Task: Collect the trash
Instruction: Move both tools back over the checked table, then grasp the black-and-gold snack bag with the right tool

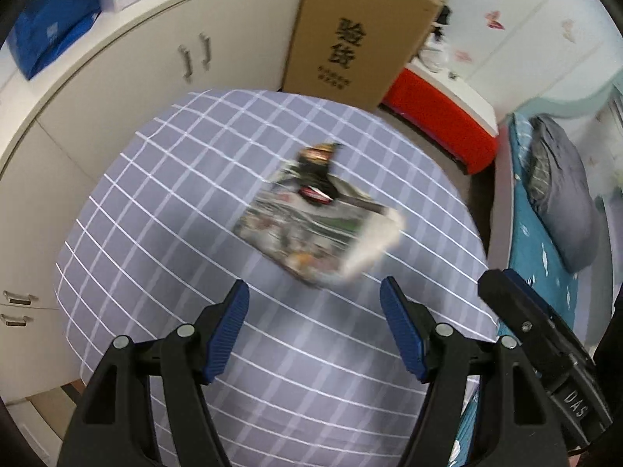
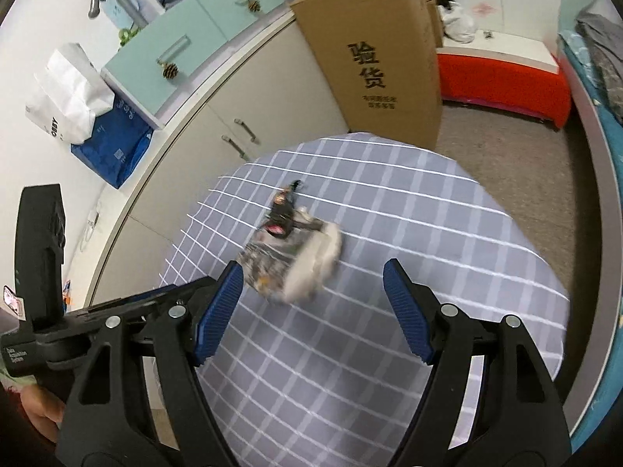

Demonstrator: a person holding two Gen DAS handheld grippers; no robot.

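Left gripper (image 1: 314,292) angled steeply down, blue-padded jaws spread wide, nothing between them. Right gripper (image 2: 313,276) tilted down less steeply, jaws likewise wide apart and empty. Black body of the right gripper visible at lower right of the left wrist view. A hand (image 2: 37,408) gripping the left gripper's handle, lower left of the right wrist view.

Cardboard box (image 2: 373,54), upright against the cabinets: large black characters "验货" on its face, with two lines of smaller print beneath, too small to read. Same characters legible in the left wrist view.

Black gripper body at right edge (image 1: 576,404): "DAS".

White paper bag (image 2: 66,93): partial "OBY".

Black gripper body (image 2: 17,354): small white print, "Data Acquisition System", blurred.
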